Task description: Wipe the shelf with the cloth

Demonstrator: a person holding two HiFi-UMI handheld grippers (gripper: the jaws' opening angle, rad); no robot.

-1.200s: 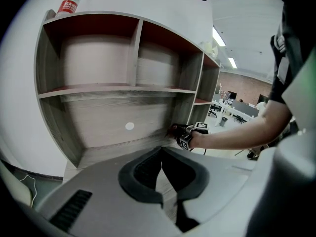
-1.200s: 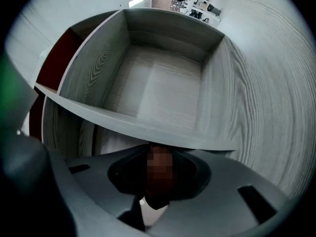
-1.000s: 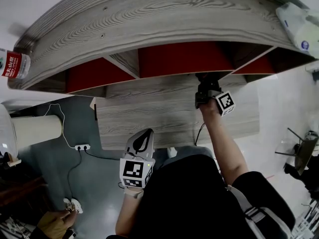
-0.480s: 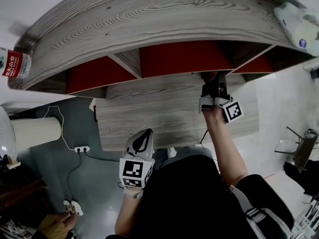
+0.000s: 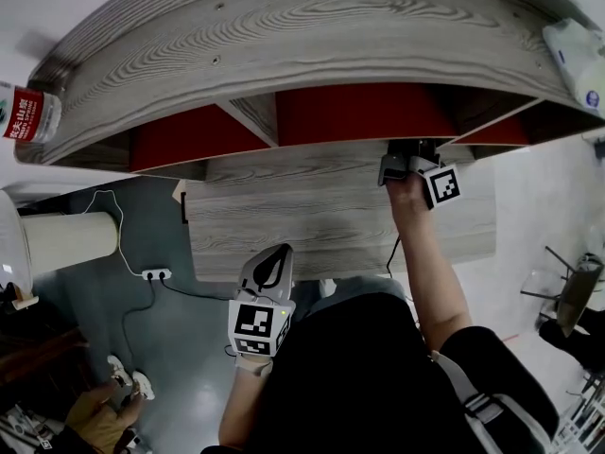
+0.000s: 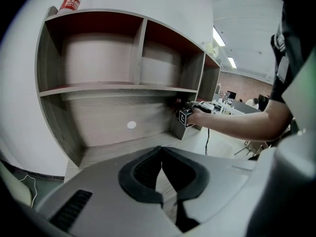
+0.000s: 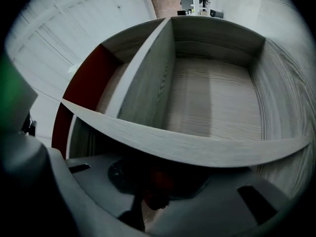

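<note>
The right gripper point(image 5: 408, 153) is reaching under the middle board of the shelf point(image 5: 312, 55), towards its right end. Its fingers are pinching a dark reddish cloth point(image 7: 157, 184) in the shadow there. The left gripper point(image 6: 161, 150) is hanging in front of the shelf, well apart from it, fingers meeting at the tips and holding nothing.

Left tongs point(image 6: 160, 151) closed, low, right arm point(image 5: 427, 253) outstretched, right tongs point(image 5: 407, 155) shadowed

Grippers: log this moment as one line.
right gripper: shut on cloth, under shelf board | left gripper: shut, empty, away from shelf
</note>
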